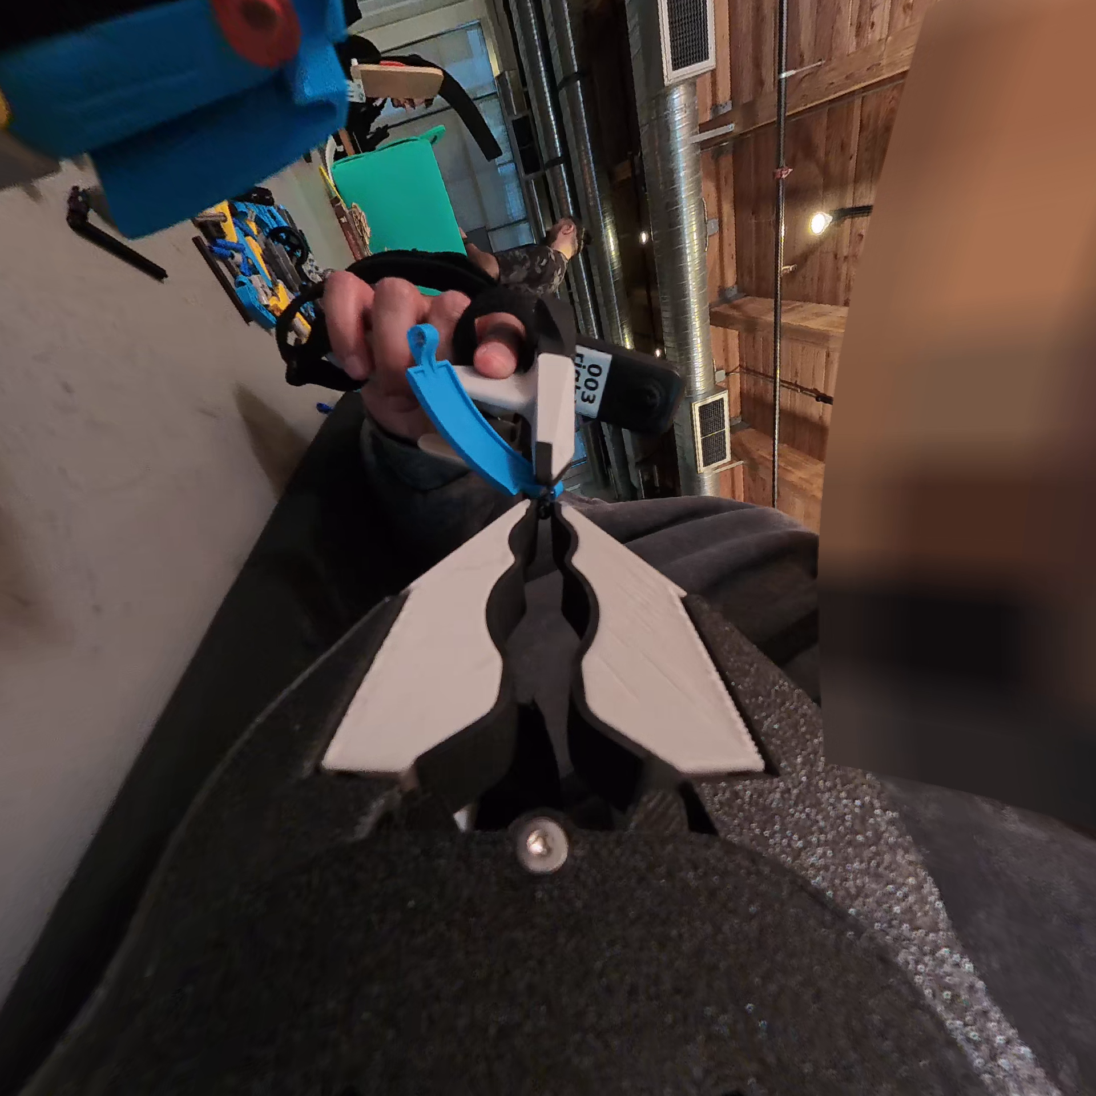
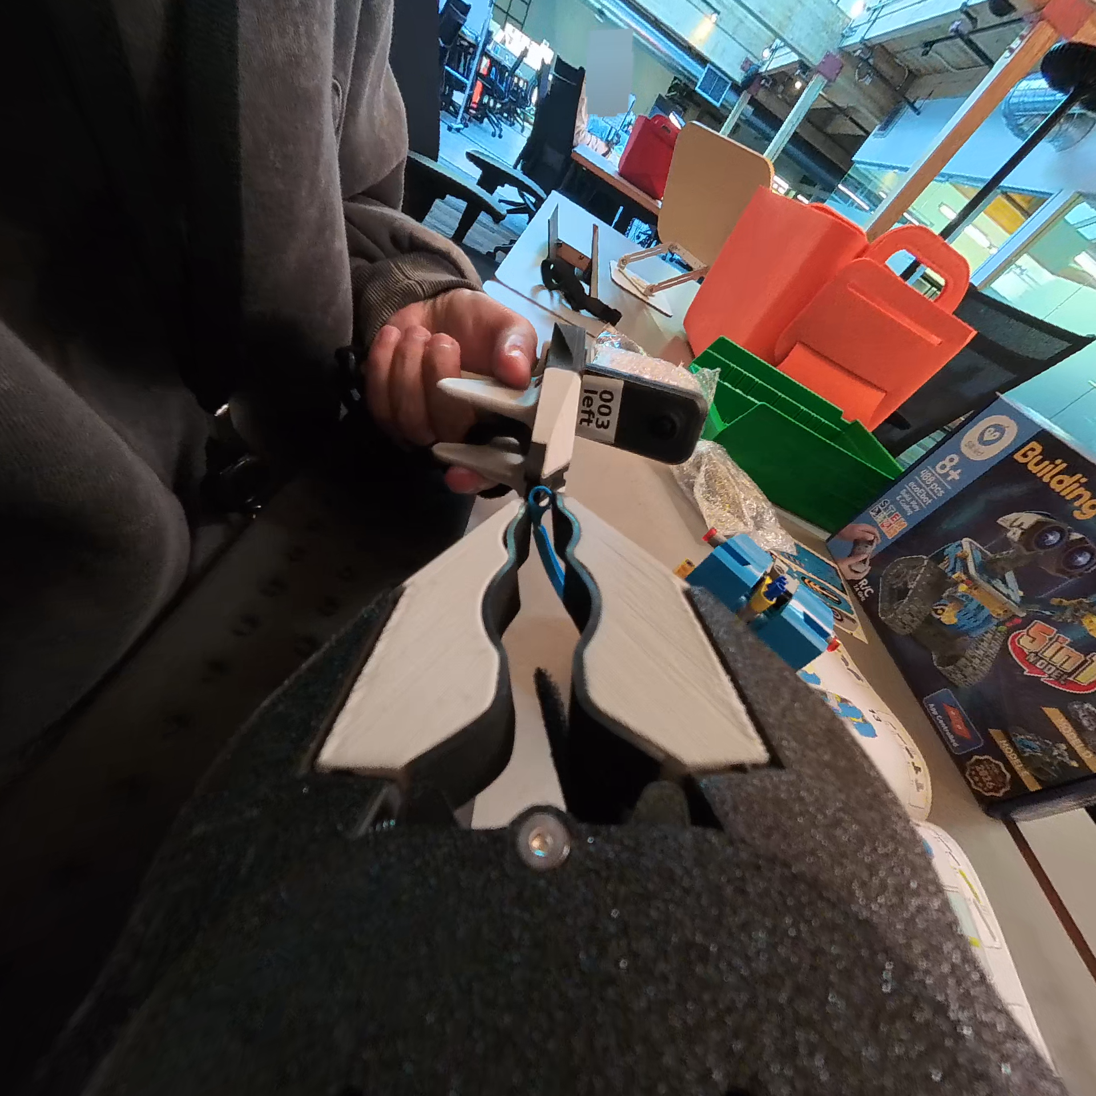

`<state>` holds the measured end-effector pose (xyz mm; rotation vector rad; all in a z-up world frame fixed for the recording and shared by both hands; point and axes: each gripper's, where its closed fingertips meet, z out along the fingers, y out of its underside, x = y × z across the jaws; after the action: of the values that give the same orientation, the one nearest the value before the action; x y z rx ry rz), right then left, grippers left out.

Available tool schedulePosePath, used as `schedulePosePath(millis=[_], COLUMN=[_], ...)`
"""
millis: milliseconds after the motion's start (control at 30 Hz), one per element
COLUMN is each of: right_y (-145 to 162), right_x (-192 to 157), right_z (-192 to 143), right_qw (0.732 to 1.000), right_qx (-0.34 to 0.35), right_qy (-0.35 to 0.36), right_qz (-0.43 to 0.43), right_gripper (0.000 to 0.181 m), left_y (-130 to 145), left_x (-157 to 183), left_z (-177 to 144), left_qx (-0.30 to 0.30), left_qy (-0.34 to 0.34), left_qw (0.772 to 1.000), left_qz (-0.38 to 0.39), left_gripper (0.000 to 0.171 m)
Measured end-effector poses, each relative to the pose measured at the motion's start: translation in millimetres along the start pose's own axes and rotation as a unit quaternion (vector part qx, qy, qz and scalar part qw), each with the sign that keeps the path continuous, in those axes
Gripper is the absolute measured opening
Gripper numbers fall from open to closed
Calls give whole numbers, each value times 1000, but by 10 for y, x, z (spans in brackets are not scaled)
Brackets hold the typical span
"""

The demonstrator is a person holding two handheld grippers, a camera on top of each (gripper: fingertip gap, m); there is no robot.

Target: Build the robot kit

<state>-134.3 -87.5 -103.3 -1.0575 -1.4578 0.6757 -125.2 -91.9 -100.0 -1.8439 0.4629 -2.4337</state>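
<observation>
The two grippers meet tip to tip in front of a person in a grey sweater. A thin curved blue plastic piece (image 1: 456, 424) runs from the meeting point alongside my right gripper (image 1: 548, 471), which a hand holds. In the right wrist view my right gripper (image 2: 539, 510) is shut on this blue piece (image 2: 548, 563), which lies between its fingers with a ring end at the tips. My left gripper (image 1: 542, 510) is shut and pinches the same end of the piece. It shows in the right wrist view (image 2: 542, 477), held by the other hand.
On the white table (image 2: 652, 510) stand a blue brick assembly (image 2: 759, 599), a toy set box (image 2: 978, 623), green bins (image 2: 800, 439), orange bags (image 2: 830, 314), bubble wrap (image 2: 729, 492) and an open booklet (image 2: 878, 741). The blue assembly (image 1: 166, 101) looms close at the left wrist view's top left. My left and right fingertips are right by each other.
</observation>
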Motion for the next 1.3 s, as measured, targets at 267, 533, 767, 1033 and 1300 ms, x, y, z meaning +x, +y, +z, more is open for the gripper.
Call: schedulePosePath(millis=[267, 533, 767, 1033, 1300], right_y=[13, 41, 21, 46, 82], right_x=[-28, -97, -173, -23, 19], right_z=[25, 42, 20, 34, 7], right_qw=[1000, 997, 999, 996, 987], right_qx=[-9, -39, -1, 27, -5], right_qy=[-5, -8, -31, 1, -10], right_qz=[-7, -71, -17, 85, 157], right_gripper=[6, 6, 5, 5, 6], left_y=[2, 73, 146, -6, -62], left_x=[-25, -52, -43, -22, -70], left_z=[-16, -28, 12, -2, -32], left_qx=[1, -25, -39, 29, 42], left_qy=[-2, 3, -20, -65, -78], left_qw=[1000, 999, 999, 989, 990], left_qz=[-4, -34, 30, 132, 114], left_gripper=[3, 3, 2, 3, 2])
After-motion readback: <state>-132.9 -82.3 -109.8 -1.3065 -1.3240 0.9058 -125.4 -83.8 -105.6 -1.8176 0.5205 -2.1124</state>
